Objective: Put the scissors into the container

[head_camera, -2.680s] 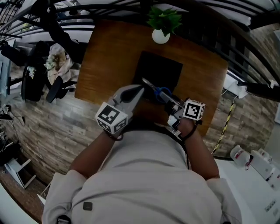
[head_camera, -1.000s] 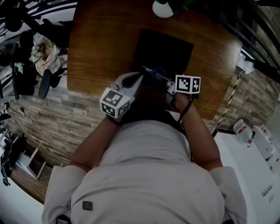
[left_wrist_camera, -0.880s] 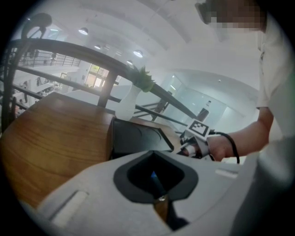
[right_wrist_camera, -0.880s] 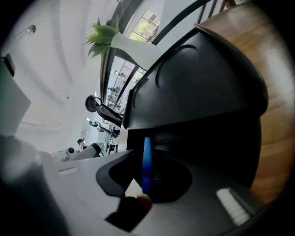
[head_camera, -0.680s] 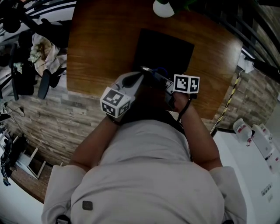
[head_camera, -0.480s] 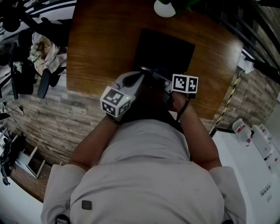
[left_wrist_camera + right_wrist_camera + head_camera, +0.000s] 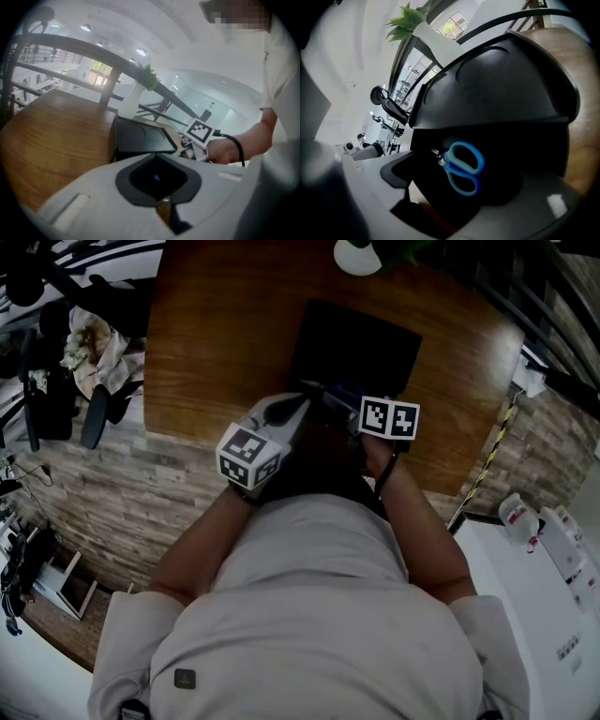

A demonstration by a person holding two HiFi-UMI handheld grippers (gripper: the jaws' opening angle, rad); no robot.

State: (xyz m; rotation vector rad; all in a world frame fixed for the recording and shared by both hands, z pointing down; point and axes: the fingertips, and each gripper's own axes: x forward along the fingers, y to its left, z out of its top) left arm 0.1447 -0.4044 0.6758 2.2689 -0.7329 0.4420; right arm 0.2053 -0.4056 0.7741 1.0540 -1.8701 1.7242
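Note:
The scissors point(image 7: 463, 168), blue-handled, hang handles-first between my right gripper's point(image 7: 459, 157) jaws, just before the black container's point(image 7: 497, 89) near wall. Those jaws have just been opening and now stand apart, with no pad pressing on the handles. In the head view the scissors point(image 7: 339, 392) show only as a blue bit at the near edge of the container point(image 7: 361, 338), between my right gripper point(image 7: 353, 411) and my left gripper point(image 7: 302, 401). My left gripper point(image 7: 157, 157) is shut, with a sliver of metal at the jaws' seam, apparently the blade.
A white vase with a green plant point(image 7: 356, 257) stands behind the container on the wooden table point(image 7: 216, 352). The table's near edge runs just under both grippers. A dark chair with clutter point(image 7: 84, 343) stands off the table's left side. A railing runs behind the table.
The right gripper's marker cube has shifted slightly left and tipped. Since the earliest frame both grippers have carried the scissors up to the container's near edge.

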